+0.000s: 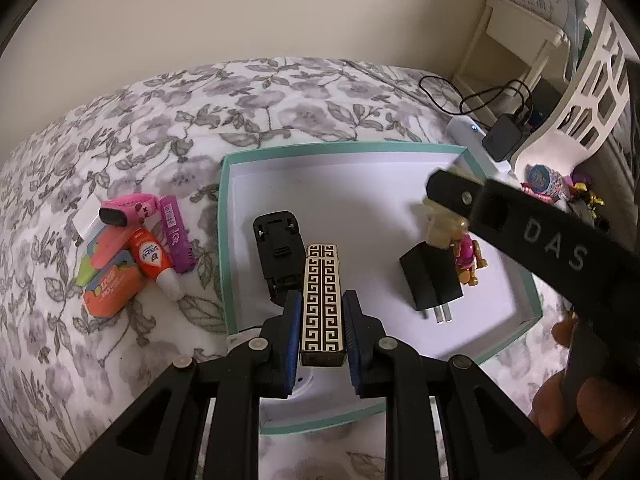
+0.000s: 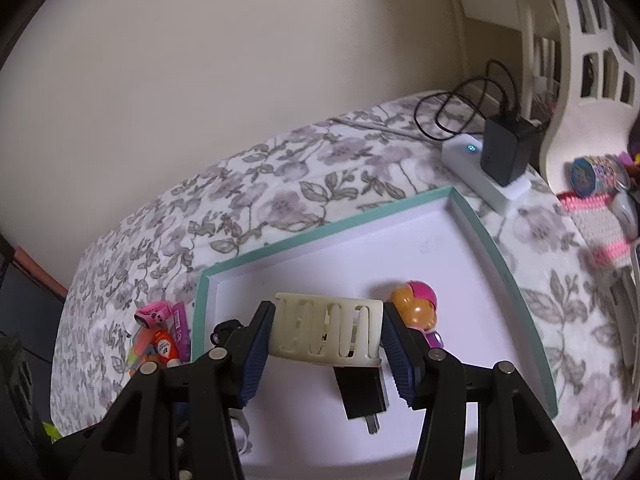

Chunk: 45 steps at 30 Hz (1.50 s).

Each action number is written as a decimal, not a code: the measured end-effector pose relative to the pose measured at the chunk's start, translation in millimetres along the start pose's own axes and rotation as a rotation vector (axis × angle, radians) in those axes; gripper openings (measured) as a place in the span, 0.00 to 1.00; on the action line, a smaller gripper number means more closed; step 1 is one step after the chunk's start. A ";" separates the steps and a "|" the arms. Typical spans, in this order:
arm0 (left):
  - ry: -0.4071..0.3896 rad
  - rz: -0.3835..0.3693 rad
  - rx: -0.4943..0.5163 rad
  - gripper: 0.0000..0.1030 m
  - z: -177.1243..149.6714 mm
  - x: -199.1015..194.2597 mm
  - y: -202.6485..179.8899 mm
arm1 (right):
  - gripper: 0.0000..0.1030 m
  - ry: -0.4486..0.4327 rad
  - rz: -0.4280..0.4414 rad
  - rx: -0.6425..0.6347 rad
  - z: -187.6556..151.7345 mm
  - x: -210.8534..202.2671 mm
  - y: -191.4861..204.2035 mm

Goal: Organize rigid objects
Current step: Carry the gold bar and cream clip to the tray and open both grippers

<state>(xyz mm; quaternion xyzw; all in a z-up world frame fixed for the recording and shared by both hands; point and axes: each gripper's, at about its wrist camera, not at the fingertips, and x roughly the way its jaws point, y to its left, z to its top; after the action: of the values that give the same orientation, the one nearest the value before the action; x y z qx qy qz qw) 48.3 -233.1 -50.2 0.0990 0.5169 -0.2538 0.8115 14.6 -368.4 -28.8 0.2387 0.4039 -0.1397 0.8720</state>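
A shallow teal-rimmed white box (image 1: 224,216) lies on a floral bedspread; it also shows in the right wrist view (image 2: 500,264). My left gripper (image 1: 322,312) is shut on a black-and-cream patterned lighter (image 1: 322,300), over the box's near side. My right gripper (image 2: 326,332) is shut on a cream slotted hair clip (image 2: 326,334) above the box; the clip shows in the left wrist view (image 1: 438,224). In the box lie a black phone stand (image 1: 278,254), a black plug adapter (image 1: 430,282) and a pink toy figure (image 1: 468,256).
Left of the box lies a pile: pink watch (image 1: 128,210), purple tube (image 1: 178,238), orange correction tape (image 1: 110,286), glue bottle (image 1: 154,262). A white power strip with black charger (image 2: 500,156) and a white chair (image 2: 580,92) stand at the far right.
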 end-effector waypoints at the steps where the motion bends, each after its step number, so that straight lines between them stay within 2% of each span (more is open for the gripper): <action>1: -0.002 0.005 0.009 0.21 -0.2 1.2 -1.6 | 0.55 -0.005 -0.001 -0.009 0.4 1.8 1.3; 6: 0.005 -0.004 0.013 0.21 0.0 7.2 -4.0 | 0.55 -0.012 0.005 -0.038 -0.3 7.6 3.6; 16: 0.026 0.026 0.016 0.21 1.9 20.7 -2.4 | 0.54 0.015 -0.016 -0.052 -2.7 18.1 -0.8; 20: 0.010 0.026 0.017 0.21 2.7 18.0 -2.3 | 0.54 0.019 -0.018 -0.057 -3.4 18.7 -0.8; 30: 0.000 0.038 0.024 0.26 2.9 15.3 -2.3 | 0.55 0.025 -0.027 -0.072 -5.2 19.0 0.6; 33: -0.011 0.039 0.009 0.34 3.4 12.3 1.9 | 0.55 0.027 -0.033 -0.073 -6.2 19.1 0.0; 37: -0.023 0.043 -0.014 0.38 4.5 9.1 7.5 | 0.65 0.028 -0.056 -0.082 -7.8 20.0 0.5; 45: -0.048 0.085 -0.077 0.56 8.4 4.4 23.2 | 0.72 0.029 -0.072 -0.073 -8.0 21.3 -1.5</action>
<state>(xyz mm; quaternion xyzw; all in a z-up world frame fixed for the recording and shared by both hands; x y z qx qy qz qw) 68.3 -218.2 -52.7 0.0835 0.5020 -0.2014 0.8369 22.4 -366.5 -50.2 0.1940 0.4297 -0.1527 0.8686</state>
